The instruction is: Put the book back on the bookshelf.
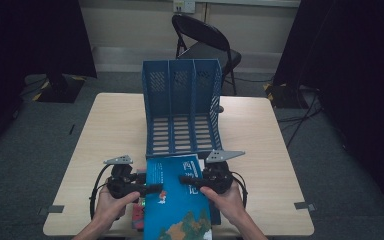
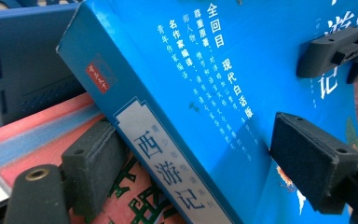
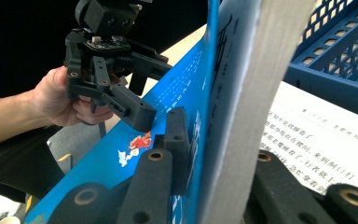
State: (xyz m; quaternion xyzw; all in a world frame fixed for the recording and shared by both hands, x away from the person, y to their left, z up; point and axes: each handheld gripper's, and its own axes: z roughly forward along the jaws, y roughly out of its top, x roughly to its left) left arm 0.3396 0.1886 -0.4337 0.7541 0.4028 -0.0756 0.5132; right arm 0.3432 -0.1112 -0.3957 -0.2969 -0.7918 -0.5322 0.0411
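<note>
A thick blue book [image 1: 180, 200] with white Chinese lettering is tilted up off the table's front edge between both hands. My right gripper [image 1: 185, 179] is shut on its right side; in the right gripper view its pads [image 3: 177, 135] press the cover and the grey page edge [image 3: 242, 93]. My left gripper [image 1: 155, 189] straddles the spine side with its jaws open wide; in the left gripper view one pad [image 2: 93, 168] sits below the spine [image 2: 168, 158], the other over the cover. The book hides the gap between the right gripper's [image 3: 228, 158] jaws.
A blue three-slot file rack [image 1: 182, 107] stands at mid-table just behind the book. A red-covered book [image 2: 42, 135] lies under the blue one, beside a white printed page [image 3: 326, 126]. A black folding chair [image 1: 205, 45] stands beyond the wooden table [image 1: 115, 125].
</note>
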